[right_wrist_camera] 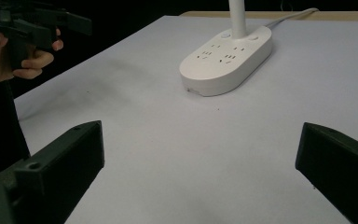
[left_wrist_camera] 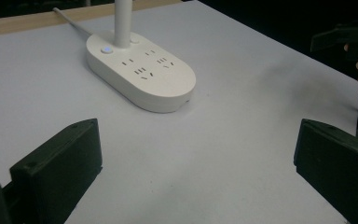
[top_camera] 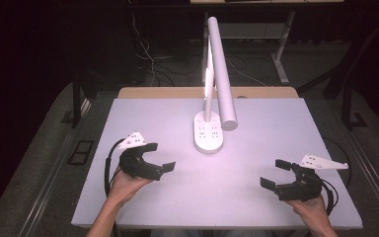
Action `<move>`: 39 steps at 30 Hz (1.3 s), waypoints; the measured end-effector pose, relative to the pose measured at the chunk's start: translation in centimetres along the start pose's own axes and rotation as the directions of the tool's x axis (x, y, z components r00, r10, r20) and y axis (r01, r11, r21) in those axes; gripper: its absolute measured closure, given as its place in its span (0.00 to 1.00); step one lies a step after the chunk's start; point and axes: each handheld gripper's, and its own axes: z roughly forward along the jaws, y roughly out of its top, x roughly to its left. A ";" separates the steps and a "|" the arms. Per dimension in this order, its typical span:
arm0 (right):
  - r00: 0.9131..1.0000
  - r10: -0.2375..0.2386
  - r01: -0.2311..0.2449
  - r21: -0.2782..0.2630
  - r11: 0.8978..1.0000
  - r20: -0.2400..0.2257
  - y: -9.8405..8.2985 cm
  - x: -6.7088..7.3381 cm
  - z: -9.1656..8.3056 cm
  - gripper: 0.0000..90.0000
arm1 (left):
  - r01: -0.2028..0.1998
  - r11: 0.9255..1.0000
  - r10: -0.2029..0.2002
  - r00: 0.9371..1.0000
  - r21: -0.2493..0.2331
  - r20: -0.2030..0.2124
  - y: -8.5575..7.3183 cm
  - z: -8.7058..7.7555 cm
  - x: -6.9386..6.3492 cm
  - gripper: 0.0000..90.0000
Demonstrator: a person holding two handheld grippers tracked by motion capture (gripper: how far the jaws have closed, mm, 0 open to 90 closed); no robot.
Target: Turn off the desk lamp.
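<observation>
A white desk lamp stands mid-table on an oval base that carries several power sockets and a small button. Its post rises to a long tubular head. My left gripper hovers left of the base, open and holding nothing. My right gripper hovers to the base's right and nearer the front, also open and holding nothing. In the left gripper view the base lies ahead between the wide-apart jaws of the left gripper. The right gripper view has the base ahead of the right gripper.
The white table top ends at a wooden strip along the back. The lamp's cord runs off the rear edge. Dark floor, cables and another table's legs lie beyond. The other hand shows far left in the right gripper view.
</observation>
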 end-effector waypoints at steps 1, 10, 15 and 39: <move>1.000 0.000 0.000 -0.002 1.000 0.000 0.0 0.0 0.0 0.01 | -0.001 1.000 0.001 1.000 -0.001 -0.003 0.1 0.0 0.1 0.00; 1.000 0.001 -0.001 0.000 1.000 0.000 0.0 0.0 0.1 0.01 | -0.008 1.000 0.008 1.000 0.012 -0.001 1.5 0.6 0.7 0.00; 1.000 0.003 -0.003 0.001 1.000 0.001 0.0 0.1 0.1 0.01 | -0.012 1.000 0.012 1.000 0.020 -0.001 2.6 0.9 1.3 0.00; 1.000 -0.006 0.006 0.009 1.000 0.001 0.0 0.1 0.2 0.01 | -0.028 0.998 0.029 0.999 0.059 -0.014 6.0 3.3 3.9 0.00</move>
